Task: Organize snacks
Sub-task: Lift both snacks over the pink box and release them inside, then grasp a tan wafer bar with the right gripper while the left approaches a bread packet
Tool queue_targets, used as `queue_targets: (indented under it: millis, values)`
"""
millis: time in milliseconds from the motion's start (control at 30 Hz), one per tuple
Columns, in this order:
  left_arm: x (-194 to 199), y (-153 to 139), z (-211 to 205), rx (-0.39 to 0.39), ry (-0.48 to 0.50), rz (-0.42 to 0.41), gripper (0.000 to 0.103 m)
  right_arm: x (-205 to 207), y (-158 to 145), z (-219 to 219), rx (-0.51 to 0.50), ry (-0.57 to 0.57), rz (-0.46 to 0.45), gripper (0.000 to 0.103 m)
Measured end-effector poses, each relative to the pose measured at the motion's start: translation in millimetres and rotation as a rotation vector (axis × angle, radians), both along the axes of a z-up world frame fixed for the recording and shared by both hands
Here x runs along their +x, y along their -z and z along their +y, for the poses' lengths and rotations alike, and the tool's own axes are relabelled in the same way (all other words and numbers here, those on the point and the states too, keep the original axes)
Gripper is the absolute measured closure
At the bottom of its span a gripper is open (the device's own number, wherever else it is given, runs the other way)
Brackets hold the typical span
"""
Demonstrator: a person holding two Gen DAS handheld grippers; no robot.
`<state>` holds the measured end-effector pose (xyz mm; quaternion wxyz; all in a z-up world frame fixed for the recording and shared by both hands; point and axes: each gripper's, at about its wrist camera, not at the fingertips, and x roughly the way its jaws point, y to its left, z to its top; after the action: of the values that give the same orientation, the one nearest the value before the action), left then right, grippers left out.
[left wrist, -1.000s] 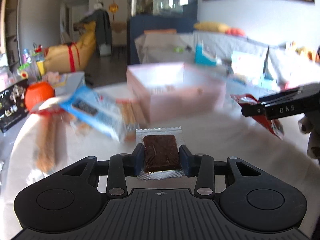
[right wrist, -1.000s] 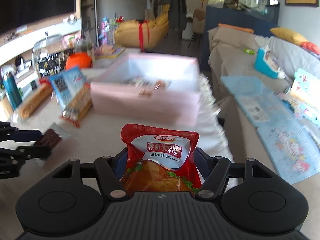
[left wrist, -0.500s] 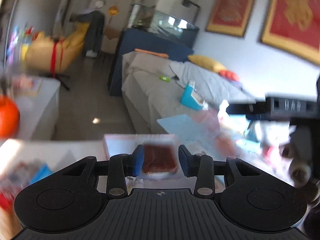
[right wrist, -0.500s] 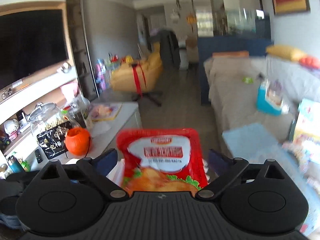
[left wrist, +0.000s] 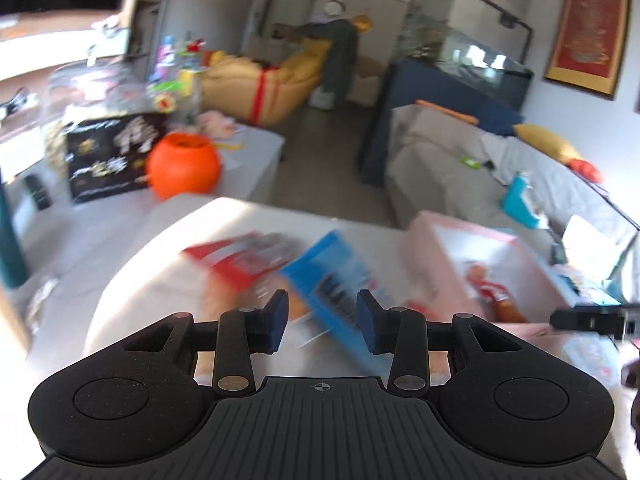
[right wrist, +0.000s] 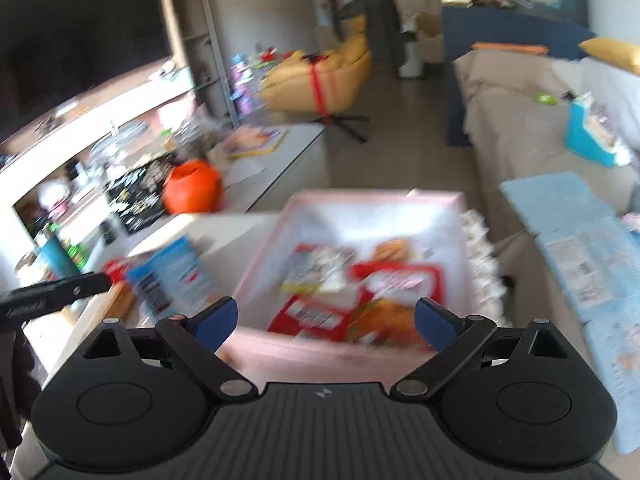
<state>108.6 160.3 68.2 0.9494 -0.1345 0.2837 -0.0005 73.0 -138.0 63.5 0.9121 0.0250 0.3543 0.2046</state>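
Observation:
My left gripper (left wrist: 322, 316) is open with nothing between its blue pads; it hangs over a blurred blue packet (left wrist: 332, 276) and a red packet (left wrist: 228, 256) lying on the white-clothed table (left wrist: 160, 272). The pink box (left wrist: 432, 272) stands to its right. My right gripper (right wrist: 326, 316) is wide open and empty above the near wall of the pink box (right wrist: 320, 354). Inside lie the red pouch (right wrist: 400, 284) and several other packets, all blurred. The brown bar cannot be picked out in either view. The left gripper's fingers (right wrist: 56, 292) show at the left edge.
An orange pumpkin bucket (left wrist: 184, 164) and a black printed box (left wrist: 108, 156) sit on a low side unit beyond the table's far left. A grey covered sofa (left wrist: 460, 168) with papers and a teal item runs along the right. The blue packet (right wrist: 172, 272) lies left of the box.
The left gripper no longer holds the brown bar and has swung left from the box to the loose packets. The right jaws spread wide and the red pouch dropped into the pink box.

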Motion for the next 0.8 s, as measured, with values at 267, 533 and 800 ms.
queue_targets:
  millis: [267, 533, 800]
  values:
    - [-26.4, 10.0, 33.4, 0.044, -0.144, -0.013, 0.061, 7.7, 45.8, 86.0, -0.008, -0.098, 0.131, 0.009]
    - [-48.1, 15.1, 59.3, 0.012, -0.195, 0.034, 0.061, 2.5, 64.5, 115.4, -0.093, -0.154, 0.142, 0.063]
    - [-15.9, 9.4, 4.7, 0.023, 0.019, 0.024, 0.061, -53.1, 59.8, 57.4, -0.165, -0.160, 0.080, 0.065]
